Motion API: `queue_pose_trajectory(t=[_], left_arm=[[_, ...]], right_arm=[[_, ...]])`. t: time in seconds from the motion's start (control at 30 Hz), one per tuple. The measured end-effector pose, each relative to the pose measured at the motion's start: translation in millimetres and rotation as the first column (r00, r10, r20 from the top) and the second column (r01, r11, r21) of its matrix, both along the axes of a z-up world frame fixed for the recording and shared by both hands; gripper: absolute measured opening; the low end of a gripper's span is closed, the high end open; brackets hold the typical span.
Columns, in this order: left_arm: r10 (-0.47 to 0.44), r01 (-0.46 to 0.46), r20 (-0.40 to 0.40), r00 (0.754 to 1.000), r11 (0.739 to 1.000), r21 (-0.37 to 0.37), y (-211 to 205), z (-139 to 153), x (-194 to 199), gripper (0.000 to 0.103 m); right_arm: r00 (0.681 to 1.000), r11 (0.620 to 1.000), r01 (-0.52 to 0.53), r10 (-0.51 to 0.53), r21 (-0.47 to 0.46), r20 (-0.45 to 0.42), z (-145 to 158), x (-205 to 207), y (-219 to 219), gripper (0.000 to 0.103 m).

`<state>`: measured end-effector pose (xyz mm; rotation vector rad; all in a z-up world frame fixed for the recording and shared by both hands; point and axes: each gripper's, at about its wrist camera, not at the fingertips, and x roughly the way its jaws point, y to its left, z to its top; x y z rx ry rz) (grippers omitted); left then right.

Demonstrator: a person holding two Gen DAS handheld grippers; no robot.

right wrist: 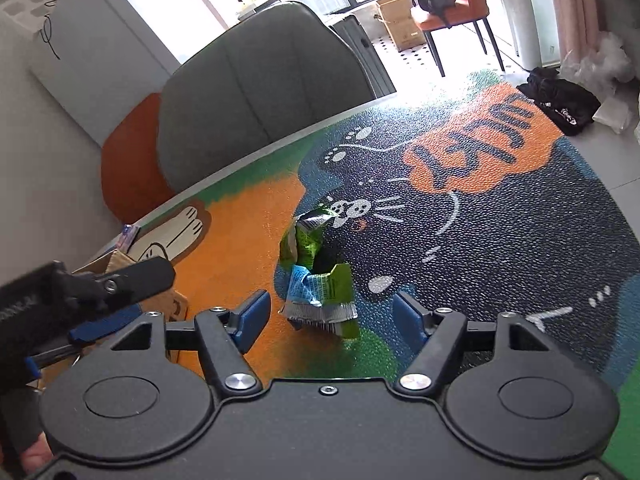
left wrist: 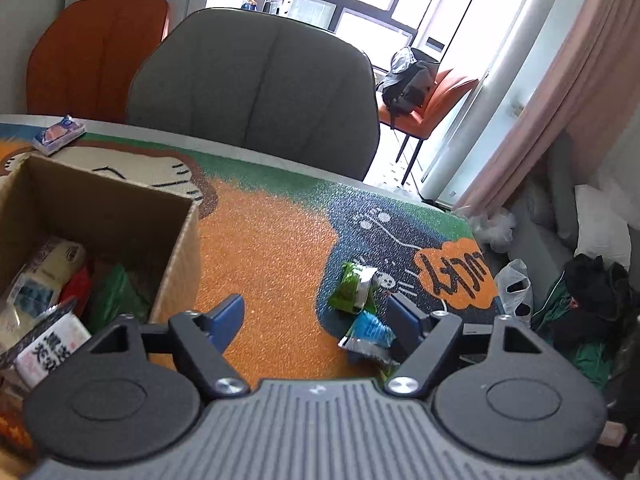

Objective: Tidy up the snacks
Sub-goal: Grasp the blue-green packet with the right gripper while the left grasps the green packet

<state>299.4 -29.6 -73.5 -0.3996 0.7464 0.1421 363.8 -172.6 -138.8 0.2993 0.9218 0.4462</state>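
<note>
Both claws are hanging released: your right claw [right wrist: 326,314] is framing the crumpled snack packets [right wrist: 316,272] lying on the counter [right wrist: 500,240]; your left claw [left wrist: 316,320] is hovering beside the box [left wrist: 176,248]. Closing off-centre risks pinching one foil edge and letting it slip

- Table mat [left wrist: 272,248]: printed, pebbled grainy texture, slight sheen in daylight.
- Cardboard box [left wrist: 176,264]: brown corrugated paperboard, matt, raw fluted edge.
- Green snack packet [right wrist: 304,240]: crinkled glossy plastic film, silver foil lining at the torn end.
- Blue snack packet [right wrist: 316,300]: glossy film, crimped silver seal.
- Left gripper [left wrist: 316,324]: matt black plastic links, bright metal pivot screws, ribbed grey housing; blue pads [left wrist: 230,318] smooth, rubbery.
- Right gripper [right wrist: 328,316]: same matt black plastic, metal screws.
- Grey chair [left wrist: 256,92]: matt upholstery, stitched seams.
- Tissue pack [left wrist: 60,134]: glossy plastic wrap.
</note>
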Motion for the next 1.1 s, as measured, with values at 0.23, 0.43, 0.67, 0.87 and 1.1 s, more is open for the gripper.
queue_pose_trajectory(t=[0.23,0.43,0.67,0.87,1.1], left_arm=[[-0.014,0.014,0.0,1.0,1.0,-0.009,0,-1,16,0.071],[-0.024,0.023,-0.023,0.999,0.999,-0.027,-4,-12,34,0.071],[-0.043,0.042,-0.044,0.998,0.999,-0.019,-18,-30,61,0.071],[-0.038,0.038,-0.072,0.997,0.999,0.007,-29,-51,82,0.071],[-0.037,0.048,-0.121,0.992,0.995,0.091,-43,-66,100,0.053]], right_arm=[[0.999,0.999,-0.039,0.038,-0.037,-0.007,-10,10,17,0.042],[1.0,0.998,-0.024,0.024,-0.054,0.015,-8,11,9,0.03],[0.999,0.997,0.033,-0.031,-0.076,0.022,-2,15,-19,0.03],[0.997,0.994,0.067,-0.065,-0.084,0.031,-1,18,-39,0.03],[0.996,0.994,0.079,-0.076,-0.075,0.044,-1,22,-48,0.03]])
